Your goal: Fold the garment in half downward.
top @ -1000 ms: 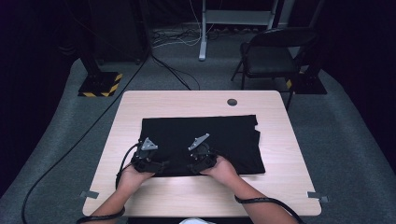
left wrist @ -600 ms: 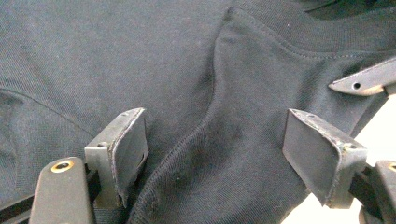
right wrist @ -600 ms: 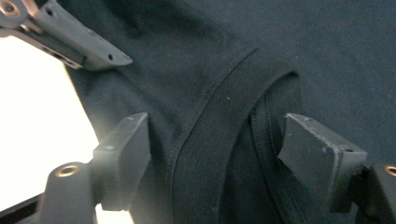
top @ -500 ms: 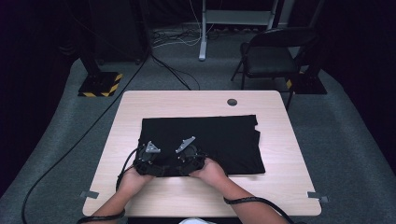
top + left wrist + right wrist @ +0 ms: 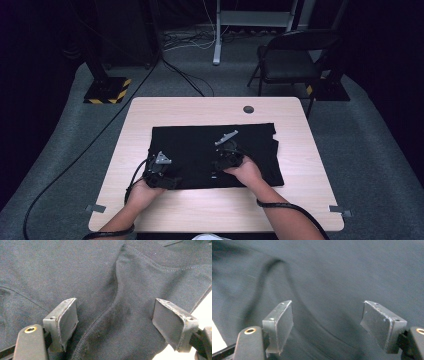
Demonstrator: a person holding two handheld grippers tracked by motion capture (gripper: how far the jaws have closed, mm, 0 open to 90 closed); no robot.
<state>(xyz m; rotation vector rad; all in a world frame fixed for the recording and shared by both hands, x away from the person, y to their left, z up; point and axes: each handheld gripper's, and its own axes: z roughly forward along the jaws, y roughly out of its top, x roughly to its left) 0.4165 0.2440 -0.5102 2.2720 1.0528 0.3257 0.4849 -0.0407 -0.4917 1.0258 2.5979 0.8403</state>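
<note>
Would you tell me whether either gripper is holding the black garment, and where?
Neither: the left gripper and right gripper stand open over the garment.

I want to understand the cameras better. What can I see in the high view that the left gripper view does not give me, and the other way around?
The high view takes in the whole wooden table, both hand-held grippers, left and right, the person's forearms, and a chair behind the table. The left gripper view gives the close detail: a stitched seam curving between its own open jaws, and the weave of the fabric. Both show the black garment lying flat and a bit of pale tabletop beside it.
</note>
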